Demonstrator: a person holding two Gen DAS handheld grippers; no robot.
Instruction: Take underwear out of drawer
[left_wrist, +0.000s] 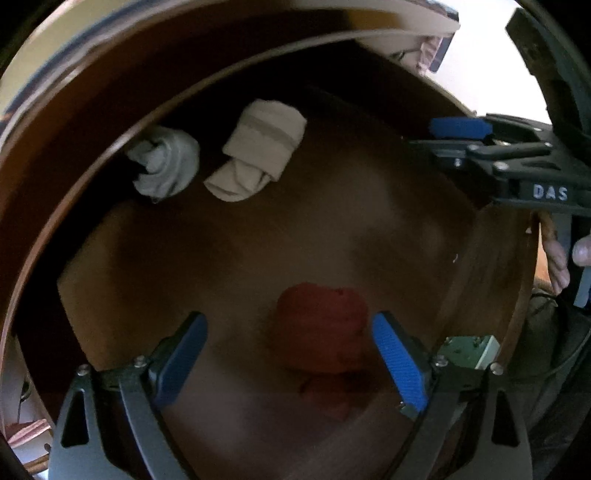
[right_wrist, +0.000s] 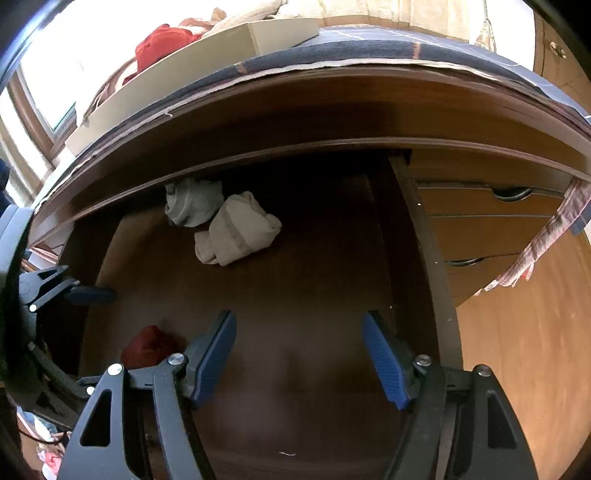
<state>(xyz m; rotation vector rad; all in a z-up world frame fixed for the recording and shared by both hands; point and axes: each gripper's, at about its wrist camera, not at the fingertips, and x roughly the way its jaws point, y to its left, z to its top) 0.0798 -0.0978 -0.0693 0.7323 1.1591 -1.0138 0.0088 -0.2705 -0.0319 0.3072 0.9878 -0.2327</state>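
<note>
I look down into an open wooden drawer (left_wrist: 122, 258). A red rolled piece of underwear (left_wrist: 321, 328) lies on its floor, below and between the fingers of my left gripper (left_wrist: 288, 325), closer to the right pad. The jaws stand open and do not press on it. A grey roll (left_wrist: 164, 168) and a beige roll (left_wrist: 258, 151) lie at the back. In the right wrist view my right gripper (right_wrist: 299, 319) hangs open over bare drawer floor, with the red roll (right_wrist: 147, 347) to its left and the grey roll (right_wrist: 192, 201) and beige roll (right_wrist: 236, 230) farther in.
The dresser top overhangs the drawer's back, with a flat beige box (right_wrist: 207, 62) and red cloth (right_wrist: 162, 44) on it. Shut drawers with handles (right_wrist: 509, 194) stand to the right, beside a hanging patterned cloth (right_wrist: 546, 240). A person's hand (left_wrist: 561, 258) holds the right gripper.
</note>
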